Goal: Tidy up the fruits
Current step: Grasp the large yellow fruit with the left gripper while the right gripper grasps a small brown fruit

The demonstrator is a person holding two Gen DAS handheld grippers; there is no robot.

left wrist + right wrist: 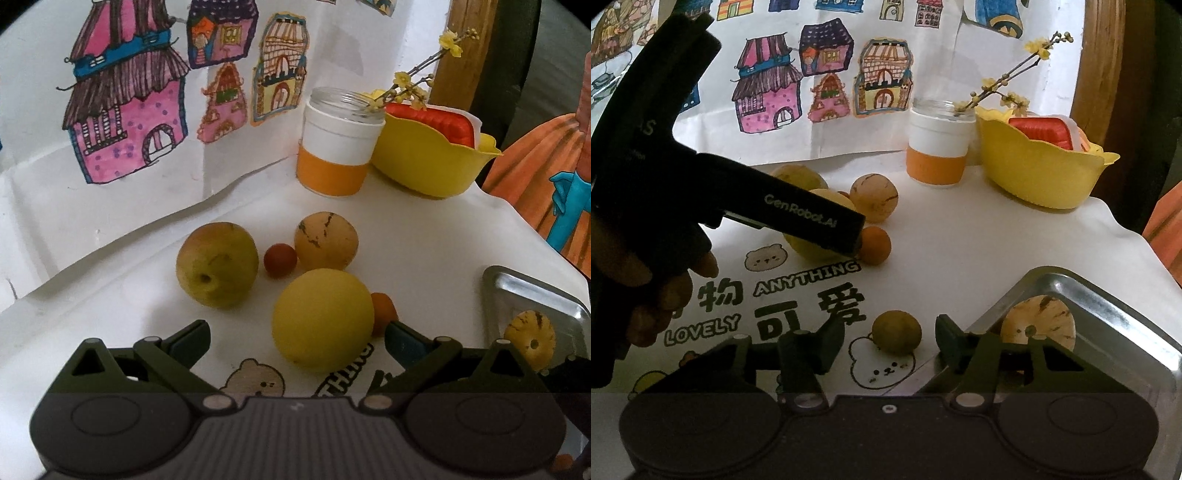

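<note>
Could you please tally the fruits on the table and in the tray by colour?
Tan dark-streaked fruit: 2
Plain yellow fruit: 1
Yellow-green fruit: 1
Small red fruit: 1
Small orange fruit: 1
Small olive-brown fruit: 1
Total: 7

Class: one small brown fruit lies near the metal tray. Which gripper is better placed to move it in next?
Right. The small brown fruit lies between the right gripper fingers, beside the tray.

We see 5 fruits clustered on the white cloth: a greenish apple [217, 264], tiny red fruit [280, 259], streaked tan fruit [326, 240], yellow ball [323, 319], small orange fruit [384, 312]. A brownish fruit [896, 331] lies apart; 1 streaked pale fruit [1039, 326] sits in the metal tray [1115, 306].
</note>
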